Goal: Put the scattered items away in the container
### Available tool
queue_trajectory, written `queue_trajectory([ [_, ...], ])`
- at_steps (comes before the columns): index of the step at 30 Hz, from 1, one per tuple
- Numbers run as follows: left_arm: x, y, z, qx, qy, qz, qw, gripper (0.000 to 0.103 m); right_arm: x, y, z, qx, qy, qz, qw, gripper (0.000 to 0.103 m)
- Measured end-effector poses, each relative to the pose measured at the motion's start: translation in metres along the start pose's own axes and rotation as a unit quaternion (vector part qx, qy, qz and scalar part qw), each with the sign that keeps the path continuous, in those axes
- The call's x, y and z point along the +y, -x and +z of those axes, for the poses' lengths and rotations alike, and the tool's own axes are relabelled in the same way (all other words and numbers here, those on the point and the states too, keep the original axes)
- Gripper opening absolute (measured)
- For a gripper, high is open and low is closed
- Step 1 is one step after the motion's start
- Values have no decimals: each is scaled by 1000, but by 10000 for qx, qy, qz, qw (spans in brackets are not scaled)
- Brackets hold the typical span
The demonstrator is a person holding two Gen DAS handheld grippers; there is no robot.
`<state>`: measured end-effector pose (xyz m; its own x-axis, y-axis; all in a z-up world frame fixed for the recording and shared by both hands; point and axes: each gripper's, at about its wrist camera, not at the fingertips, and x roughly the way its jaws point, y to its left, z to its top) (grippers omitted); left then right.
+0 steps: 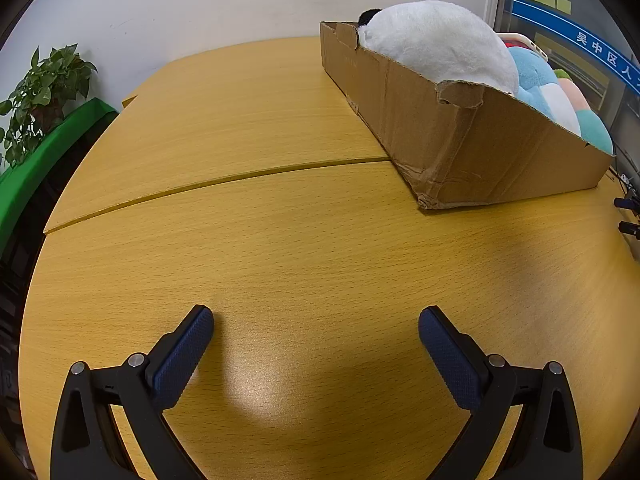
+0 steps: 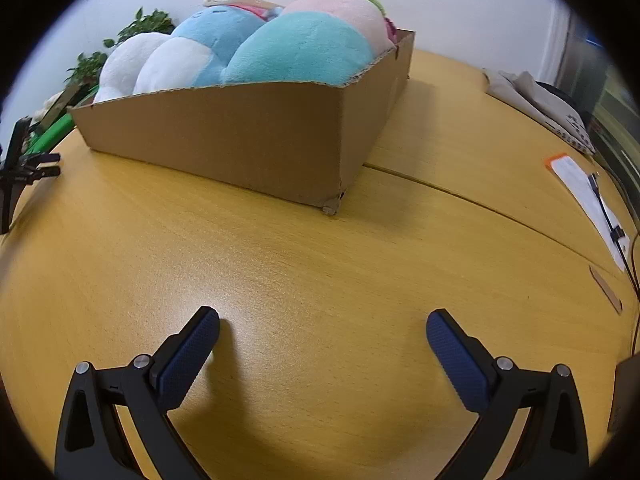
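A brown cardboard box (image 1: pixel 472 136) stands on the wooden table (image 1: pixel 280 248) at the right in the left wrist view, and at centre-left in the right wrist view (image 2: pixel 248 136). It holds plush toys: a large white one (image 1: pixel 436 44), a light blue one (image 2: pixel 216 36), a teal one (image 2: pixel 304 48) and a pink one (image 2: pixel 340 8). My left gripper (image 1: pixel 316 320) is open and empty over bare table, left of and before the box. My right gripper (image 2: pixel 323 322) is open and empty, in front of the box's near corner.
A potted plant (image 1: pixel 44 92) and a green ledge (image 1: pixel 48 152) are at the far left. White papers with an orange tab (image 2: pixel 580 184) and cables lie at the table's right edge. A black stand (image 2: pixel 20 160) is at the left in the right wrist view.
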<state>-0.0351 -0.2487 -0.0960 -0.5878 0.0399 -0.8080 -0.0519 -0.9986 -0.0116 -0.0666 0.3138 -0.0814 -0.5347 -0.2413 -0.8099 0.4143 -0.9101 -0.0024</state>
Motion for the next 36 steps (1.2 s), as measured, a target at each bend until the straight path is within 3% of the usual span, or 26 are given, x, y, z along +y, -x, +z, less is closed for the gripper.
queue_trajectory([
  [11,-2,-1,0,-2,9,9,10000,103,-24,4,-4,-12,-62,-49,10000,103],
  [36,-5,-3,1,-4,21,21,10000,103,-22,2,-4,-17,5,-15,10000,103],
])
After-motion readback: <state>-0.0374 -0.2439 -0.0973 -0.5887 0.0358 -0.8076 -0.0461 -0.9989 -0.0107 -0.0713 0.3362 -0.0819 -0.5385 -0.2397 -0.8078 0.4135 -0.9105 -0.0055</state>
